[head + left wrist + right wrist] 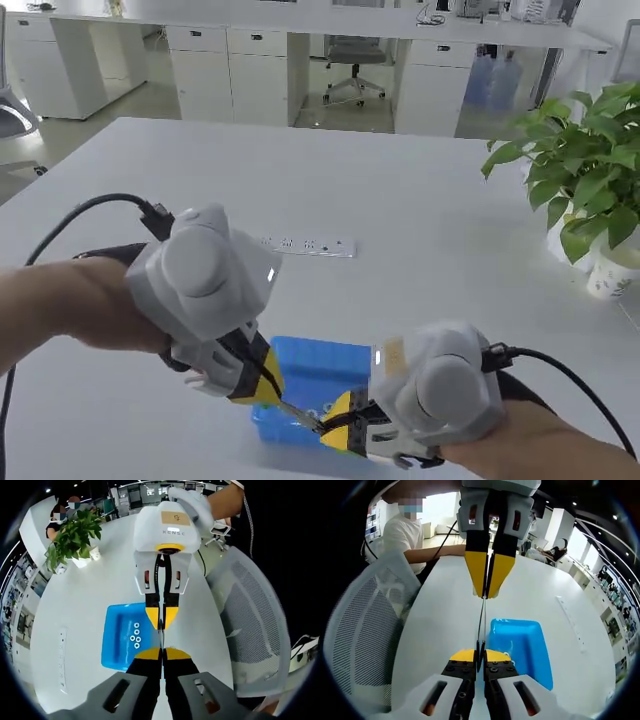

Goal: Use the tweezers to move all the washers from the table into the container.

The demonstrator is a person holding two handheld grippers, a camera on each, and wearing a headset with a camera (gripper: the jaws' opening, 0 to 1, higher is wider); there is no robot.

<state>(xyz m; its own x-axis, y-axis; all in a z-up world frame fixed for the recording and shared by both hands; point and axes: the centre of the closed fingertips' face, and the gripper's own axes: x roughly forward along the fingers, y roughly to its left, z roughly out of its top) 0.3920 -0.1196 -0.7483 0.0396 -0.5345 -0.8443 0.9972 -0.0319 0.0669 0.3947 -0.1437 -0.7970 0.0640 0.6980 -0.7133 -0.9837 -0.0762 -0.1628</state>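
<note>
A blue container [330, 365] sits near the table's front edge, and both grippers meet over it. Several small white washers [136, 635] lie inside it. Thin metal tweezers [300, 412] span the gap between the two grippers. In the head view my left gripper [268, 385] comes in from the left, shut on one end. My right gripper [338, 425] comes in from the right, shut on the other end. In the left gripper view the tweezers [161, 636] run from my left gripper [161, 652] to the right gripper's yellow tips. In the right gripper view they [482, 622] rise from my right gripper [480, 656].
A white power strip [310, 245] lies mid-table beyond the container. A potted plant [590, 170] stands at the right edge. A grey mesh chair [255, 625] is close to the table's near side. A seated person [415, 535] is behind the left gripper.
</note>
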